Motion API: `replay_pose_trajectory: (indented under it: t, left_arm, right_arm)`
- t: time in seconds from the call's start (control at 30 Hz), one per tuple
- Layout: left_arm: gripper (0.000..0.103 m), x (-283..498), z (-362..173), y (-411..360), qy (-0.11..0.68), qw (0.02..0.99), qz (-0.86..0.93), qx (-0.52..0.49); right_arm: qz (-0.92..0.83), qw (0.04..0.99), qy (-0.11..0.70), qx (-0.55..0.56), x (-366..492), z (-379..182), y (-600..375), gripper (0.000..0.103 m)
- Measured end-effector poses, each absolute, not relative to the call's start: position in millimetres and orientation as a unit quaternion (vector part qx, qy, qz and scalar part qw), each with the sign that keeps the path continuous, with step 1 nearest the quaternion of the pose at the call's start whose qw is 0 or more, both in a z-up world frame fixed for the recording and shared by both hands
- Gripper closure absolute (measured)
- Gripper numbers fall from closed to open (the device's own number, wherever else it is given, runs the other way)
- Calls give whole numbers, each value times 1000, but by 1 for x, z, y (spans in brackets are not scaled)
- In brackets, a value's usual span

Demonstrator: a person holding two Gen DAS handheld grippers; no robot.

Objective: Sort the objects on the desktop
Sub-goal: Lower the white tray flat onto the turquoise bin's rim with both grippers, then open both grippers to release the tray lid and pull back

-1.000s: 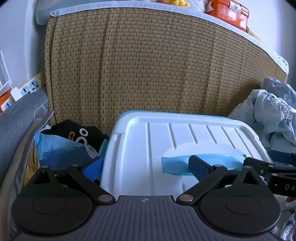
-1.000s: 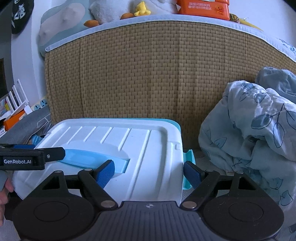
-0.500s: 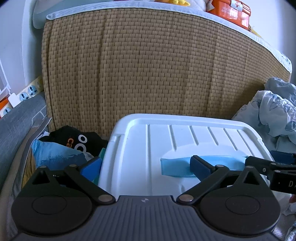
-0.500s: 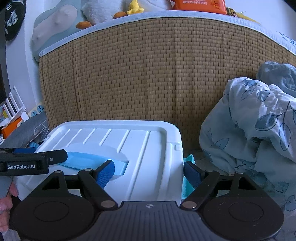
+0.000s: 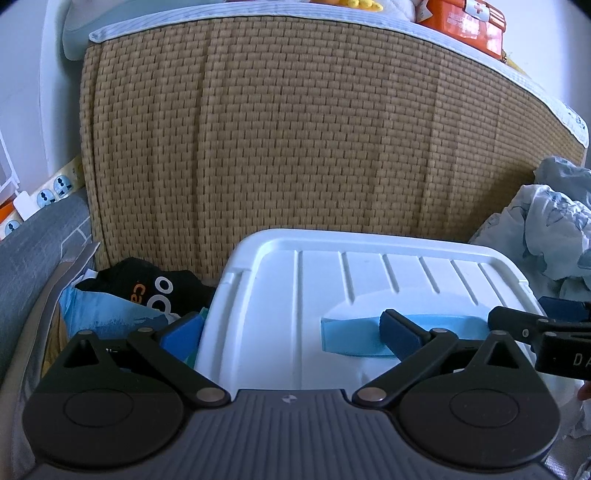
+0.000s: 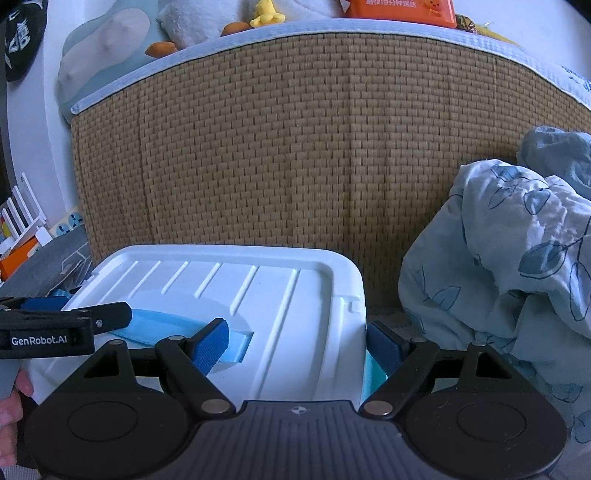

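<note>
Straddling opposite ends of a white storage box lid (image 5: 373, 295), the two grippers stand with their jaws spread wide, one finger of each over the lid and the other finger outside its edge. The left gripper (image 5: 291, 332) has its right blue pad on the lid's light blue handle (image 5: 354, 334), while its left pad hangs beside the lid's left rim, just above a black bag with orange and white lettering (image 5: 147, 288). Seen from the other side, the right gripper (image 6: 301, 345) sets its left pad on the same handle (image 6: 162, 325) and its right pad down along the lid's right edge, close to a teal side latch (image 6: 375, 374); whether either outer pad actually presses the plastic is hard to tell. The lidded box sits in front of a woven rattan headboard (image 6: 295, 155) (its top edge carries an orange pack (image 6: 400, 11) and a yellow plush toy (image 6: 266, 14)). A crumpled blue leaf-print quilt (image 6: 517, 258) lies just beside the box on the right, and a white power strip (image 5: 55, 188) lines the wall at far left. The person's fingertips (image 6: 14, 402) show at the lower left of the right wrist view.
</note>
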State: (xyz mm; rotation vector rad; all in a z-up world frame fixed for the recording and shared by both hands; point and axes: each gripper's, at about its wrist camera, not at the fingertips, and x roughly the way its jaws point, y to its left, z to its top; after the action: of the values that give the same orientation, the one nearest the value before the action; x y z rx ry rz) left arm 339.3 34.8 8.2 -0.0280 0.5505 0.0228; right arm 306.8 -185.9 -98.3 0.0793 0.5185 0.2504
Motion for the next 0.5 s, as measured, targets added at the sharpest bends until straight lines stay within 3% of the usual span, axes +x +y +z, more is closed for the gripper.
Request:
replay_pose_trajectory:
  t: [0.5]
  left_arm:
    - [5,322,32,16,203,979,9,31]
  right_arm:
    - [123,966,209,90,306,-93,-203,18]
